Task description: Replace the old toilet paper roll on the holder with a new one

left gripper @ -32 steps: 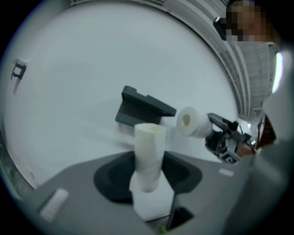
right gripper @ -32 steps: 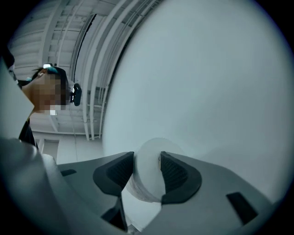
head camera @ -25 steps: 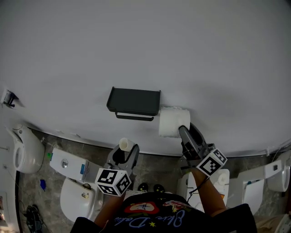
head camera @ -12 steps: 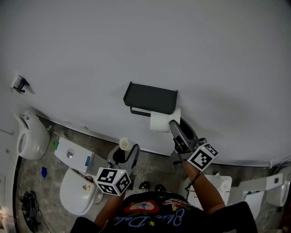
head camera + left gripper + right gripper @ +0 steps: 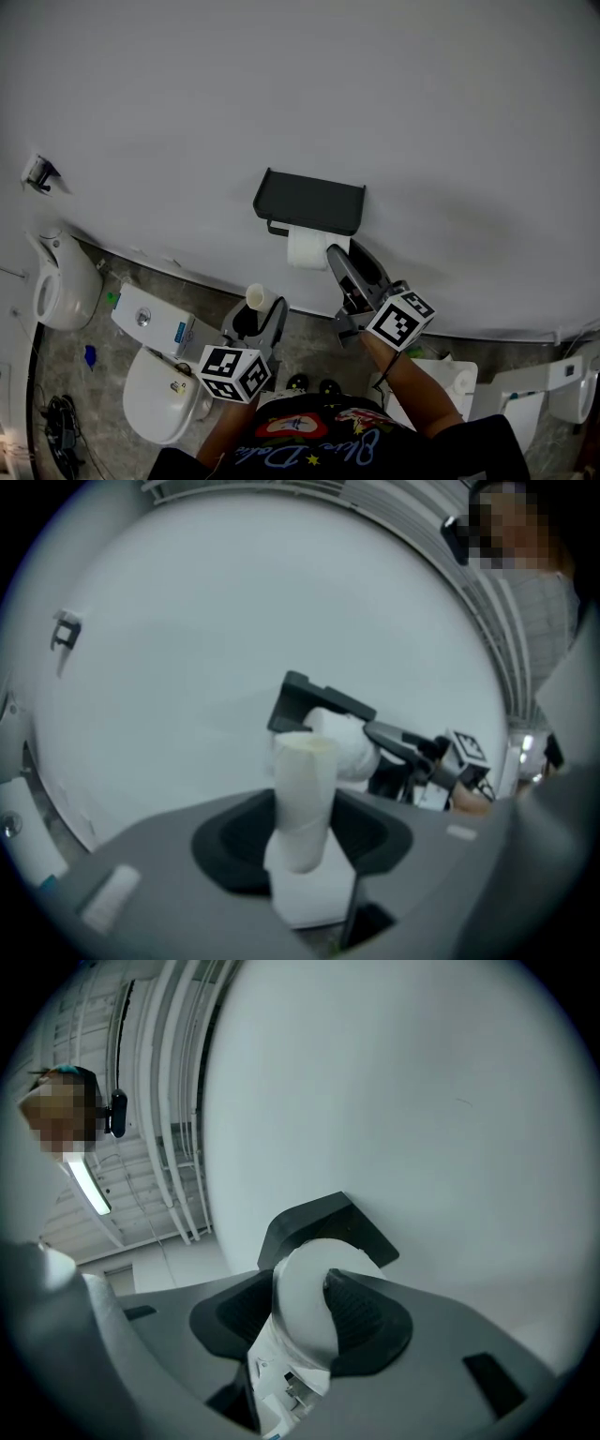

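A black wall holder (image 5: pixel 309 201) with a flat shelf top hangs on the white wall. My right gripper (image 5: pixel 330 255) is shut on a full white toilet paper roll (image 5: pixel 306 247), which sits right under the holder's shelf at its bar. In the right gripper view the roll (image 5: pixel 307 1309) fills the space between the jaws, with the holder (image 5: pixel 319 1232) just behind it. My left gripper (image 5: pixel 261 305) is lower, clear of the holder, and shut on the old cardboard tube (image 5: pixel 259 298). The tube (image 5: pixel 303 801) stands upright between the jaws in the left gripper view.
Toilets (image 5: pixel 159 398) and cisterns (image 5: pixel 150 328) stand on the tiled floor below the wall. A small metal fitting (image 5: pixel 39 172) is fixed to the wall at far left. White fixtures (image 5: pixel 525 384) line the floor at the right.
My right gripper has carried the full roll leftward from beside the holder's right end to under its shelf. My left gripper with the tube has stayed low.
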`<state>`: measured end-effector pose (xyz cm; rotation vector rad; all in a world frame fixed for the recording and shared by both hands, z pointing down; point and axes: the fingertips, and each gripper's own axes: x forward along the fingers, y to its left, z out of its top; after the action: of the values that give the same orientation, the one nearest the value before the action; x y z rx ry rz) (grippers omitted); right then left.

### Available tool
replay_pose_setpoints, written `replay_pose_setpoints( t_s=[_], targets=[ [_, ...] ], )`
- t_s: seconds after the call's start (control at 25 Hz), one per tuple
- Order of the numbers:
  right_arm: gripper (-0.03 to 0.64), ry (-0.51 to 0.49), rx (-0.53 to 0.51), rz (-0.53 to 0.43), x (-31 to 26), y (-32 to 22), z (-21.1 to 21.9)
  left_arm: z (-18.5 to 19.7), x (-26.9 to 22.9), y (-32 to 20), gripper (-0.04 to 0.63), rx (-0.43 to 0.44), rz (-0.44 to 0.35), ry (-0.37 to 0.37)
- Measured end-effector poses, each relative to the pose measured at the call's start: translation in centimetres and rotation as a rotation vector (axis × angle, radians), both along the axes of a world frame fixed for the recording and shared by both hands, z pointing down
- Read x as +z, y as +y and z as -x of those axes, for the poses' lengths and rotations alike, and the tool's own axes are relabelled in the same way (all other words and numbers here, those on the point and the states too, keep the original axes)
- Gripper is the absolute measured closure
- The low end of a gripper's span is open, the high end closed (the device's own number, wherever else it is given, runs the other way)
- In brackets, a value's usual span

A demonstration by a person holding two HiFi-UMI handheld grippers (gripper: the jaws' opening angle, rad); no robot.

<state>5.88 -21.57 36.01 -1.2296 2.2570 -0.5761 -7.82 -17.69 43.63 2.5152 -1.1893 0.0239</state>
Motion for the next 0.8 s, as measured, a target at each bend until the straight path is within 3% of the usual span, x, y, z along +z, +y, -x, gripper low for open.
replay_pose_setpoints(
  t_s=[0.48, 0.8],
  targets=[
    [0.430, 0.010, -0.042, 0.025, 1.0, -0.7, 3.1, -1.1, 0.1, 0.1, 0.416, 0.031, 0.002, 0.004],
    [0.428, 0.187, -0.028, 0.005, 1.9, 0.1, 3.7, -1.3, 0.2, 0.3, 0.416, 0.039, 0.006, -0.001]
  ],
)
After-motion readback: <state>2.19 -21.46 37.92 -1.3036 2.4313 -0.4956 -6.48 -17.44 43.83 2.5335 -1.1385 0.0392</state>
